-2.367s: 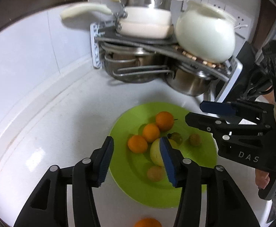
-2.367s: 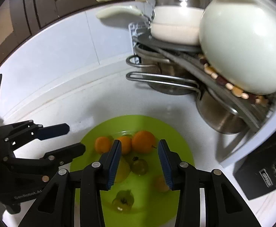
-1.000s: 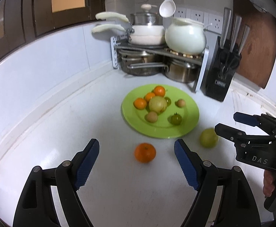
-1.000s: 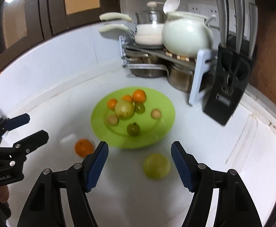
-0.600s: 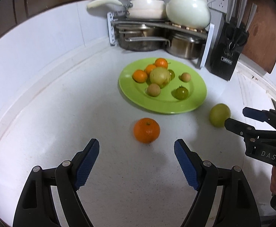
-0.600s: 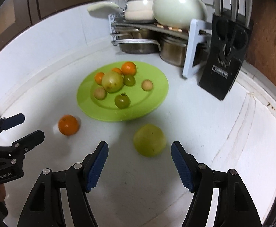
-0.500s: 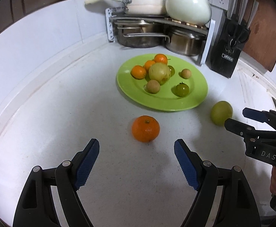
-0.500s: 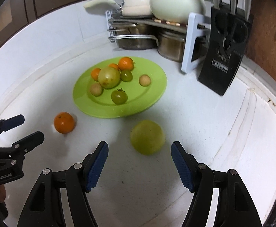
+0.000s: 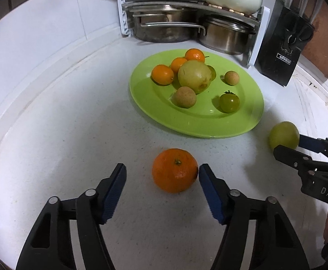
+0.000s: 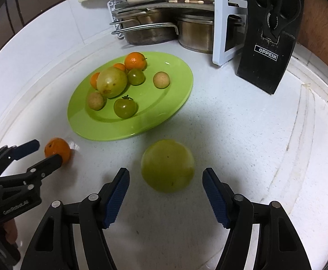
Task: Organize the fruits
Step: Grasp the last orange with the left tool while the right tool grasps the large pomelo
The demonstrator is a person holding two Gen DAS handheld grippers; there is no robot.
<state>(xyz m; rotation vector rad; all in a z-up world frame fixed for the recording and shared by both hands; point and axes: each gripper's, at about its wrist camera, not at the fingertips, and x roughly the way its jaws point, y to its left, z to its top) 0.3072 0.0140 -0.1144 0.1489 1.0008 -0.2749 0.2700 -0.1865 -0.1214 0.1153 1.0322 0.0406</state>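
We are at the pickup step: left tongs (image 9: 161, 177) gape around the round orange mandarin (image 9: 174, 170), right tongs (image 10: 165, 180) gape around the large yellow-green fruit (image 10: 167, 165), both holding nothing. Next we close, then lift toward the lime-green plate (image 9: 200, 123).

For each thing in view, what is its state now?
left hand-held gripper: open, around the orange.
right hand-held gripper: open, around the green fruit.
orange: on the counter, off the plate.
green fruit: on the counter, off the plate.
green plate: holds eight fruits.
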